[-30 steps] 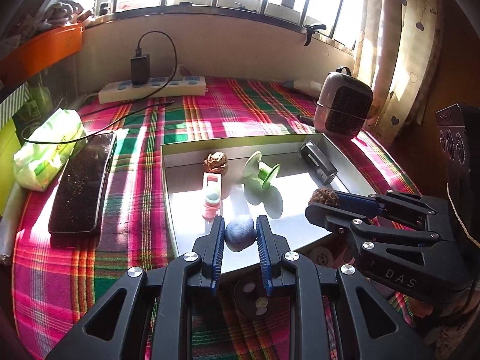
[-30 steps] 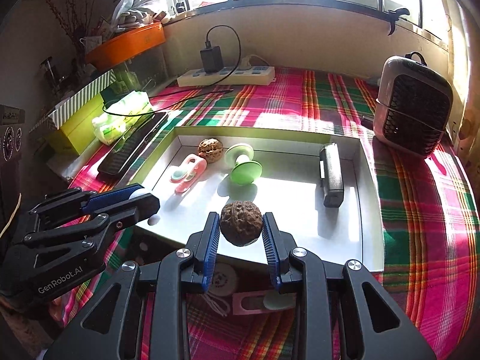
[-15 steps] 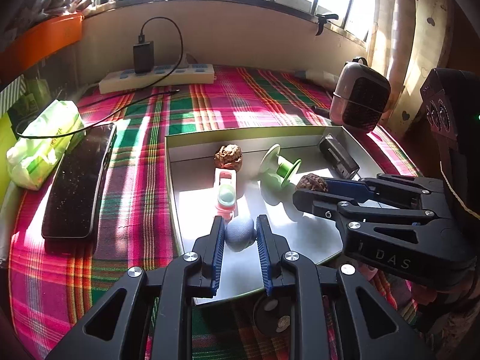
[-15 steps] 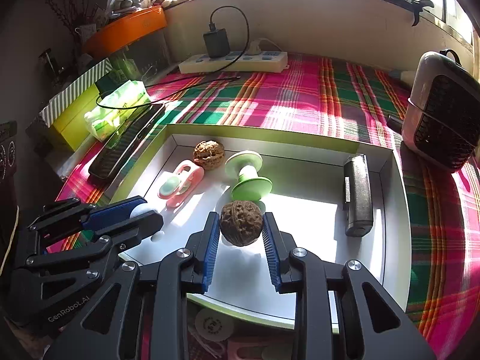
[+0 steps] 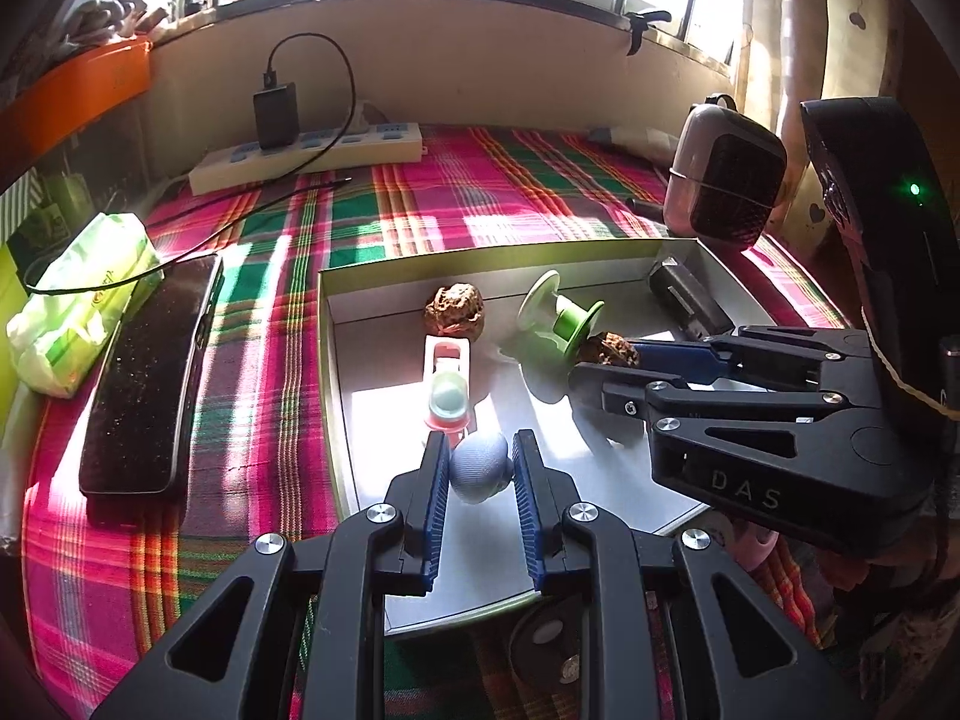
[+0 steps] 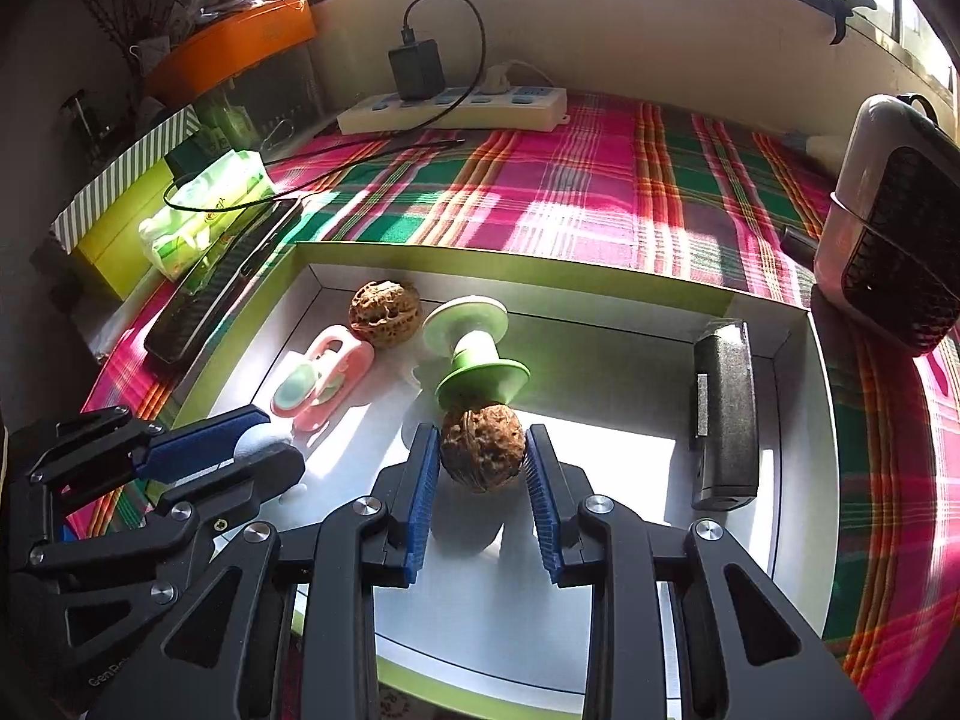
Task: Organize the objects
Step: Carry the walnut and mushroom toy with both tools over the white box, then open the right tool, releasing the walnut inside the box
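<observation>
My left gripper (image 5: 479, 471) is shut on a small grey-blue ball (image 5: 480, 467), held over the near left part of a shallow white tray (image 5: 384, 540). My right gripper (image 6: 483, 462) is shut on a brown walnut (image 6: 483, 447) over the tray's middle (image 6: 798, 480). Each gripper shows in the other's view: the right gripper (image 5: 600, 360) with its walnut (image 5: 609, 349), the left gripper (image 6: 264, 450) with the ball (image 6: 255, 439). Inside the tray lie a second walnut (image 6: 384, 313), a green spool (image 6: 474, 354), a pink clip (image 6: 321, 378) and a black rectangular device (image 6: 723, 414).
The tray rests on a pink and green plaid cloth (image 5: 492, 192). A black phone (image 5: 153, 378) and a green tissue pack (image 5: 78, 294) lie left of it. A power strip with a charger (image 5: 306, 156) sits at the back, a small heater (image 5: 723, 177) at the right.
Both grippers have moved forward and down over the tray, still holding the ball and the walnut. The right gripper has closed in on the green spool.
</observation>
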Motion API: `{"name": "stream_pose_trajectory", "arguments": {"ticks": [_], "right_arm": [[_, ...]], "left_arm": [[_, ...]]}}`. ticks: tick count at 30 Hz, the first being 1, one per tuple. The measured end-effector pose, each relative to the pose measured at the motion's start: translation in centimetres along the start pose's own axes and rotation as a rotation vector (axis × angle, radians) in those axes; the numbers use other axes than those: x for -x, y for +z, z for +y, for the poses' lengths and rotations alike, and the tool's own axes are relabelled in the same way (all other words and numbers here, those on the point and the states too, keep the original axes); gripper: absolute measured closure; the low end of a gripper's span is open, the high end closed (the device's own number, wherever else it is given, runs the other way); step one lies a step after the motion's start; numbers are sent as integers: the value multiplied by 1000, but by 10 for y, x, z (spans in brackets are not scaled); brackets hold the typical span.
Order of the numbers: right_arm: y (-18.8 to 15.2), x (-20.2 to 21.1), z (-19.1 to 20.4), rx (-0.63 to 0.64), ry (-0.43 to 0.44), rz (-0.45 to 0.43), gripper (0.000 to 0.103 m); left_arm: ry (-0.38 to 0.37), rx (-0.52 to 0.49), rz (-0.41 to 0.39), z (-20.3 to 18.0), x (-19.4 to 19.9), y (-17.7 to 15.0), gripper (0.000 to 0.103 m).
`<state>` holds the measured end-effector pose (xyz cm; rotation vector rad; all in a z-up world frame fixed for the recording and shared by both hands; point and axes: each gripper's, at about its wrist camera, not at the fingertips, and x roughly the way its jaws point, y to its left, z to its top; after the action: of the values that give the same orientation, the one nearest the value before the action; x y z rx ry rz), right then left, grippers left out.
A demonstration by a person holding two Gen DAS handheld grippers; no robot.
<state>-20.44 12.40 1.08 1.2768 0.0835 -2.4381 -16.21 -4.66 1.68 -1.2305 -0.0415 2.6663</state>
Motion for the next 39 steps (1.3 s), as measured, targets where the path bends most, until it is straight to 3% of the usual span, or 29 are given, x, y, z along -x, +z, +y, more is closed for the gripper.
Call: {"name": "stream_pose_trajectory", "arguments": {"ticks": [23,28,35,39], "right_arm": [[3,-2,-4,0,0,-15,73],[3,-2,-4,5,-1,-13,63],[1,1,-4,0,-10,-17,60],[0,2,-3,0,-9,-17,52]], "left_arm": [[21,-14,6,-5,-4,0,83],[25,-15,6,-5,-3,-1,82],[18,-10,6,-3,-2,-3,80],[17,-9,6,-3,-1,-3,79]]}}
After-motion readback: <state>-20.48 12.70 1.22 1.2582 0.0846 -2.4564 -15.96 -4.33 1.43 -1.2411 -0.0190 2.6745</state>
